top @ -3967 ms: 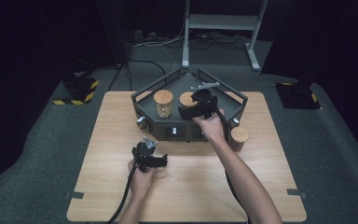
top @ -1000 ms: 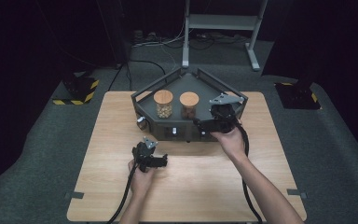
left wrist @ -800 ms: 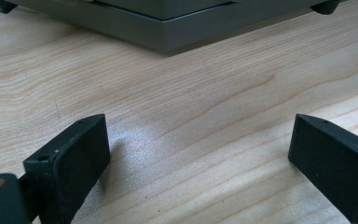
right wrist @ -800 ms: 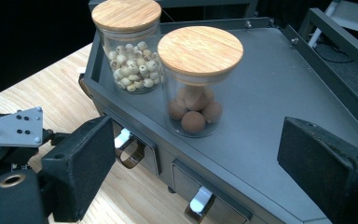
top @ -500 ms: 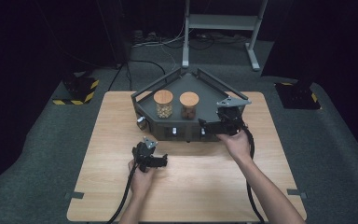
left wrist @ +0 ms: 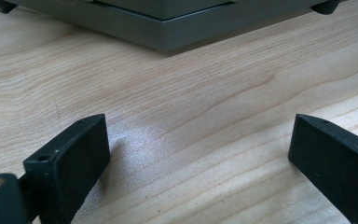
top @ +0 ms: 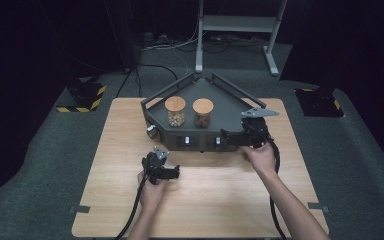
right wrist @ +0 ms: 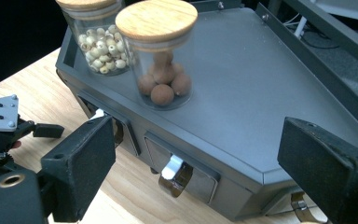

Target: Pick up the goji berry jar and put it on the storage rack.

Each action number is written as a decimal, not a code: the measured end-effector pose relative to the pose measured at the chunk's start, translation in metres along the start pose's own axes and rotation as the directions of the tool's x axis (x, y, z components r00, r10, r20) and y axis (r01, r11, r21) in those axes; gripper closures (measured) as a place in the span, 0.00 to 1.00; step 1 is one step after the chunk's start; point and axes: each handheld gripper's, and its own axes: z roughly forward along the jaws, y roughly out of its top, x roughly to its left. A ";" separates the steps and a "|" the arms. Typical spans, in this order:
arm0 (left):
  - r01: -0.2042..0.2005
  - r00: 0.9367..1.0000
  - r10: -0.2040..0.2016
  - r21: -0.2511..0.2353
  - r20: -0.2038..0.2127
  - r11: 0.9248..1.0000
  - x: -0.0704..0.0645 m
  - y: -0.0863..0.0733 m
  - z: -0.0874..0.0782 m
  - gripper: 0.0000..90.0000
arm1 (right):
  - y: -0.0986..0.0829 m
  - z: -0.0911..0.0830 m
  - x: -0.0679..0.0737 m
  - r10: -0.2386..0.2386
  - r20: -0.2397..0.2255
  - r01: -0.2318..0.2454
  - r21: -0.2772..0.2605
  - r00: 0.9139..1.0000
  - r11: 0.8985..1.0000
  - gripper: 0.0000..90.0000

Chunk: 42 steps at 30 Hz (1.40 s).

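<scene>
Since four seconds ago my right gripper has dropped from the brown-ball jar to the grey tray's front right edge, fingers spread and empty. Both jars, bead jar included, stand in the tray at frame centre; placing looks done, possibly drawer handles left. Left gripper rests spread on the surface.

I see the dark grey tray cabinet at the table's far middle — drawers shut, two metal handles facing me. Two upright, wood-lidded jars on top: pale beads left, brown balls right.
</scene>
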 end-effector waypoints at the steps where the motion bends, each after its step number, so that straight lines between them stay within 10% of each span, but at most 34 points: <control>1: 0.000 1.000 0.000 0.000 0.000 1.000 0.000 0.000 0.000 0.06 | 0.000 0.000 0.000 0.000 0.000 0.000 0.000 1.000 1.000 0.12; 42: 0.000 1.000 0.000 0.000 -0.001 1.000 0.000 0.000 0.000 0.06 | -0.045 -0.001 -0.027 0.082 0.019 -0.083 0.060 0.996 0.995 0.09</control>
